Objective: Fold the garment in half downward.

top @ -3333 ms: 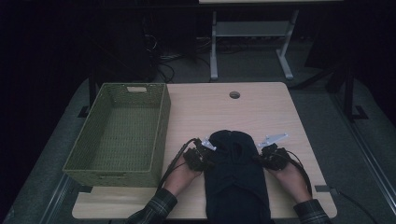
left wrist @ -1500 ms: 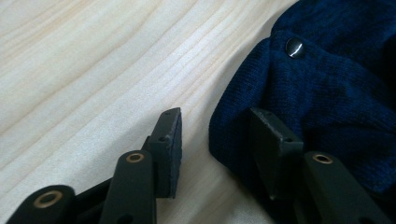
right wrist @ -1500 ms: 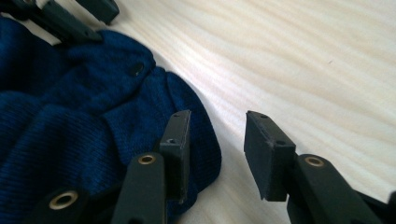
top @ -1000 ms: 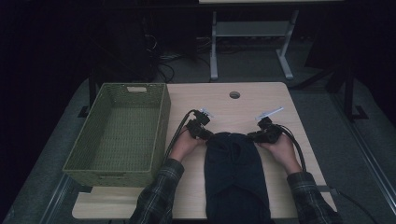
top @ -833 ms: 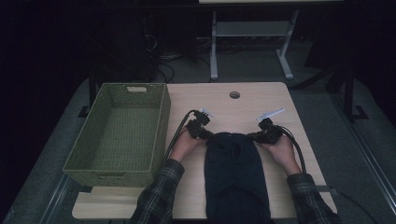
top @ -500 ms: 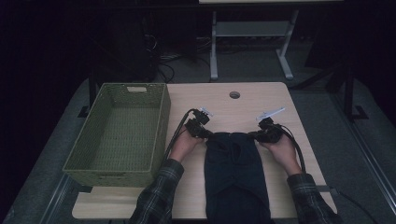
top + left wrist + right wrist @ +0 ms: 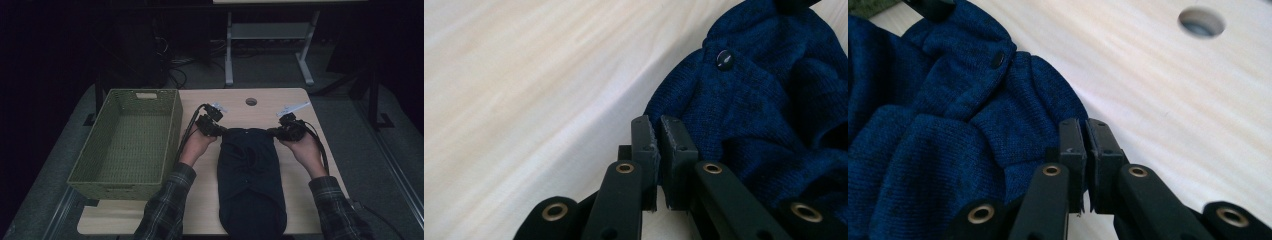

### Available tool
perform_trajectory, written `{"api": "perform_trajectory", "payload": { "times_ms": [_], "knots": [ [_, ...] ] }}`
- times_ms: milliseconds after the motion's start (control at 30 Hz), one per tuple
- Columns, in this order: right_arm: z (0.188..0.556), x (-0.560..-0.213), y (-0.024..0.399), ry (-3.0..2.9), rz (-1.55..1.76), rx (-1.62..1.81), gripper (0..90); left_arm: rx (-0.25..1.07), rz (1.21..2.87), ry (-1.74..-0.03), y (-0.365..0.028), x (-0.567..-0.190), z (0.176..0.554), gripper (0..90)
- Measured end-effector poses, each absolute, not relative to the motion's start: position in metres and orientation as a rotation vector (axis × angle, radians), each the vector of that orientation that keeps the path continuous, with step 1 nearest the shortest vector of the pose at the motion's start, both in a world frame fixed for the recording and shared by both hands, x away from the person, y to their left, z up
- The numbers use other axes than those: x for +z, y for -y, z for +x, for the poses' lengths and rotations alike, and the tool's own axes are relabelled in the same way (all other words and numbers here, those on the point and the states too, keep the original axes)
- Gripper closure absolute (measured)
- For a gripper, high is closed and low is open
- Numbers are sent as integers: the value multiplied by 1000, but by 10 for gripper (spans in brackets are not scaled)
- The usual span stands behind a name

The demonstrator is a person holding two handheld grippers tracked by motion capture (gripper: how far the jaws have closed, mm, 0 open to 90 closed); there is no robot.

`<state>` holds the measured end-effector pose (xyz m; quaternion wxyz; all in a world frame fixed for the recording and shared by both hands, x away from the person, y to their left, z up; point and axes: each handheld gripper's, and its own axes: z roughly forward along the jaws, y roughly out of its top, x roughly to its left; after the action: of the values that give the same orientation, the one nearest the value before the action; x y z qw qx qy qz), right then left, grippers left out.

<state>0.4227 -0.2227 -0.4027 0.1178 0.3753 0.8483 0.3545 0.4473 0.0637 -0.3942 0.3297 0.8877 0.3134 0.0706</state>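
Dark blue knit garment lying lengthwise mid-table, near end hanging off front edge, far end between both tongs. Left gripper clamped almost fully on far-left corner, a thin fold of knit pinched; jaws just been closing. Right gripper likewise pinching far-right corner. Corners gripped, judged start of a fold or lift; folding and stowing left. Green basket at left, nothing inside. Table hole beyond.
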Motion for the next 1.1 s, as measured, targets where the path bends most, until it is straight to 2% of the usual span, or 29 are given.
{"api": "perform_trajectory", "payload": {
  "times_ms": [300,433,567,733,1100],
  "knots": [
    [427,-370,222,-2415,1055,1091,866,270,2267,-803,-70,-355,451,864],
    [428,-345,220,-2359,1017,1122,866,340,2236,-783,-72,-333,451,865],
    [427,-334,220,-2321,983,1127,866,405,2228,-761,-70,-320,445,865],
    [414,-338,217,-2300,944,1135,865,413,2213,-730,-71,-329,430,862],
    [374,-368,220,-2306,910,1186,862,384,2192,-666,-76,-355,391,853]
  ]
}}
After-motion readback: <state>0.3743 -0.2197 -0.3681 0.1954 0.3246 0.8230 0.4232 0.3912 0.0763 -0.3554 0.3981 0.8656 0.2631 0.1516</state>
